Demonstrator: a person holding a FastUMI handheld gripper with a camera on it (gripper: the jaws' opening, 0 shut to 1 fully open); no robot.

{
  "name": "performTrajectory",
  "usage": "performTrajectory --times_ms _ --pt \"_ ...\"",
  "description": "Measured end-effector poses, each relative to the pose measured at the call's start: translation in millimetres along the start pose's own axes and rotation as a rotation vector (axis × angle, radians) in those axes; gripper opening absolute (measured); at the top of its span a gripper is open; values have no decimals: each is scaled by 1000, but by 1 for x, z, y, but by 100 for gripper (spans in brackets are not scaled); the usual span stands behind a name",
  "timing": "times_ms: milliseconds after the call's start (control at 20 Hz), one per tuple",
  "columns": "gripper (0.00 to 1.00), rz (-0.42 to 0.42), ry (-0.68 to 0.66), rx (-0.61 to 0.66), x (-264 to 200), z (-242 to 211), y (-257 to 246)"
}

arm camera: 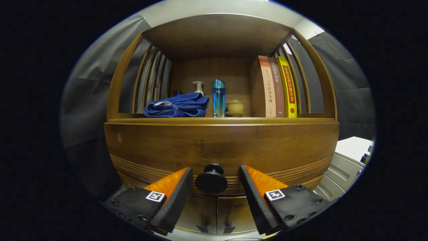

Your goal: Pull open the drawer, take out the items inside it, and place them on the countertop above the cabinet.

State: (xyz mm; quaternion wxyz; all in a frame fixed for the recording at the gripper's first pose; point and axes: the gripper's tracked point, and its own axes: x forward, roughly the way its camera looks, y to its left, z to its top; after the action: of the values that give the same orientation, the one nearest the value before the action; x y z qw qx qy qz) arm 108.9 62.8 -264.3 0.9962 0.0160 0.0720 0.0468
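The gripper (216, 174) faces a wooden cabinet, its fingers spread apart with the round black drawer knob (211, 179) sitting between them, neither finger touching it. The drawer (220, 147) is closed, its wide front flush under the countertop (220, 119) (a grooved band runs along the front's lower edge). Below the knob are two small cabinet doors (215, 212) with dark handles.

On the countertop, toward the left edge, lies a folded blue towel (177, 106), with a white pump bottle (198, 87) behind it. Just right of the towel stands a tall blue bottle (219, 97), then a small lidded teacup on a saucer (235, 107). At the right edge three books (274, 87) stand upright, spines outward, the outermost yellow. Slatted wooden sides rise at both ends.
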Motion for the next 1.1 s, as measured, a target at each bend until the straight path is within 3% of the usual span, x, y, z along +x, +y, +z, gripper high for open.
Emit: performTrajectory --times_ms 50,350,650,1100 --pt "91 -24 -5 -16 0 1 -4" --pt "54 -34 -13 -72 1 0 8" --pt "45 -43 52 -28 1 -4 5" --pt "44 -49 136 7 -62 1 10"
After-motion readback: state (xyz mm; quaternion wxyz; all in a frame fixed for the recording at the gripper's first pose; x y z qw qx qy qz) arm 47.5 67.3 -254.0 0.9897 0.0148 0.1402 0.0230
